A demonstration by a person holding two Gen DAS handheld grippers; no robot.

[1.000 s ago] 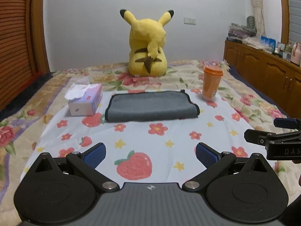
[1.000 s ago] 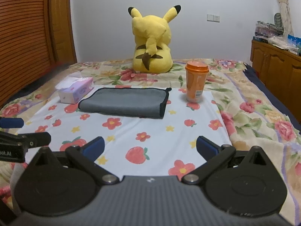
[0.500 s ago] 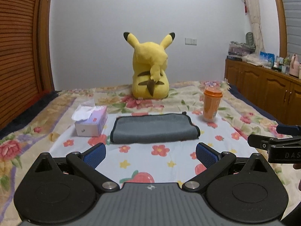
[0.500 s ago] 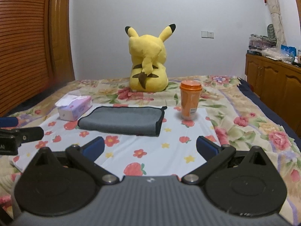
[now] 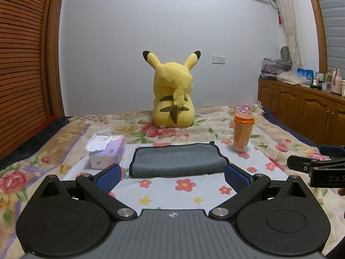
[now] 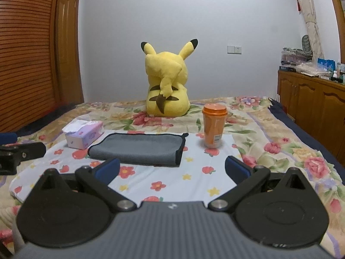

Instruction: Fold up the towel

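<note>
One grey towel (image 5: 177, 160), folded flat, black-edged, on one white flower-print cloth (image 5: 172, 191) spread over the floral bedspread (image 5: 64, 138); lies at 12 o'clock from both grippers, apart from them. One tissue box (image 5: 107, 153) at the towel's 9 o'clock; one orange lidded cup (image 5: 243, 133) at its 2 o'clock; one yellow plush toy (image 5: 173, 92) at its 12 o'clock, back turned. Left gripper (image 5: 172, 178): jaws spread wide, holding nothing. Right gripper (image 6: 172, 170): same, wide apart, holding nothing.

A folded towel (image 5: 177, 160) lies ahead of the left gripper (image 5: 172, 177), tissue box (image 5: 107, 152) left, cup (image 5: 242, 135) right, plush toy (image 5: 173, 95) behind.
</note>
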